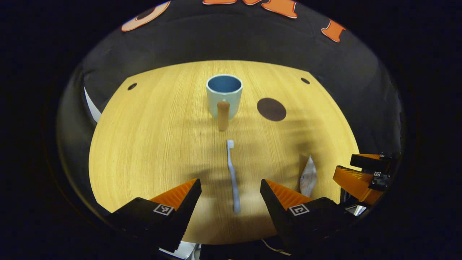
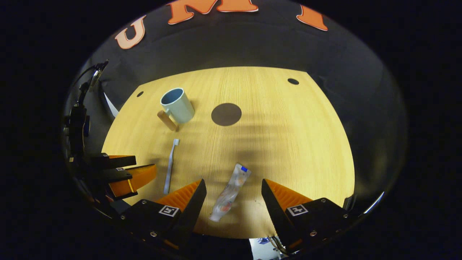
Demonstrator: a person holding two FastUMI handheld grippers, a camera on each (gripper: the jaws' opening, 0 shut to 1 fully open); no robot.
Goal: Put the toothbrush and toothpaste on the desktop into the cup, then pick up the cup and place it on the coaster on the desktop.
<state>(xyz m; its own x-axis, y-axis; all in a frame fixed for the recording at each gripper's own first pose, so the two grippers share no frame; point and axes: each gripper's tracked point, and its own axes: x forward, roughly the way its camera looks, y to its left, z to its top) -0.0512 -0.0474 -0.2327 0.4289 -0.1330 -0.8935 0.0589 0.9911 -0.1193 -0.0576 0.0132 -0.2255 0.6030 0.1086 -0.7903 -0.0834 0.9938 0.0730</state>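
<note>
Step status: pre-grasp, item 1 of task; nothing in cup yet.

Left gripper (image 1: 231,189): jaws wide apart, holding nothing, straddling the handle end of the toothbrush (image 1: 232,177) w/o contact. Toothbrush lies flat on counter (image 1: 151,144), head toward 12 o'clock in left gripper view.

Right gripper (image 2: 234,189): jaws wide apart, empty, either side of the toothpaste (image 2: 230,193); tube flat on counter, cap end toward 1 o'clock in right gripper view, no contact seen.

Cup (image 1: 224,95): upright, empty, at 12 o'clock from toothbrush head in left gripper view, handle toward camera. Coaster (image 1: 271,109): bare, just beside cup at its 3 o'clock.

Next move (judgement): lower either gripper until fingers flank the item, close on it, lift, tilt to vertical, carry to cup mouth, release. Both items lie low on counter, so fingertips likely need to reach nearly to the surface. Cup-to-coaster transfer follows, approx. one short shift toward 3 o'clock.

Qty count:
- toothbrush: 1
- toothpaste: 1
- cup: 1
- coaster: 1
- grippers: 2
</note>
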